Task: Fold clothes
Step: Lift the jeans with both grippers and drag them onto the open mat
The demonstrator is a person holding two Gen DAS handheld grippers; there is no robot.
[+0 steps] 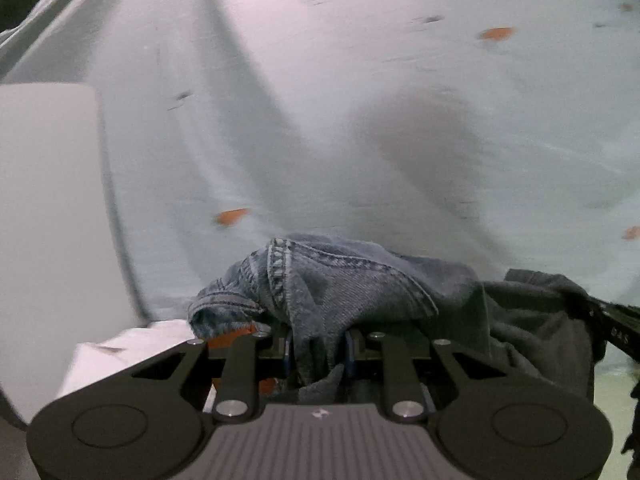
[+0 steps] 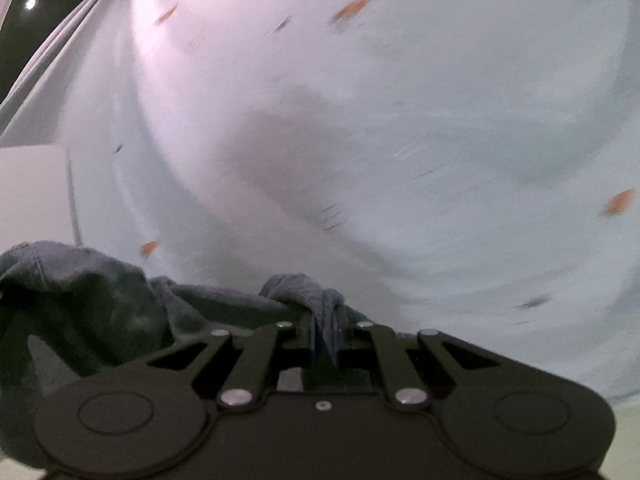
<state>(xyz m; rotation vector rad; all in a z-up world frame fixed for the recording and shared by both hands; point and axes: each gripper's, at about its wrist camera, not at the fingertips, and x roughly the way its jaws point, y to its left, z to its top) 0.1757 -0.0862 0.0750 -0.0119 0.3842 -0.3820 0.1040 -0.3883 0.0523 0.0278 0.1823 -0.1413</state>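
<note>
Gripping jeans (image 1: 320, 280) at both ends: left gripper (image 1: 318, 350) clenched on seam bunch, right gripper (image 2: 322, 338) clenched on twisted wad. Jeans hanging near over patterned sheet (image 1: 360, 120). Risk: thin right pinch slips, denim drops crumpled.

A bunch of the jeans (image 1: 320, 280) sits between the left tongs (image 1: 318, 354), sheet (image 1: 280, 120) beyond at twelve o'clock; another bunch sits between the right tongs (image 2: 322, 338), slack cloth toward nine o'clock.
</note>
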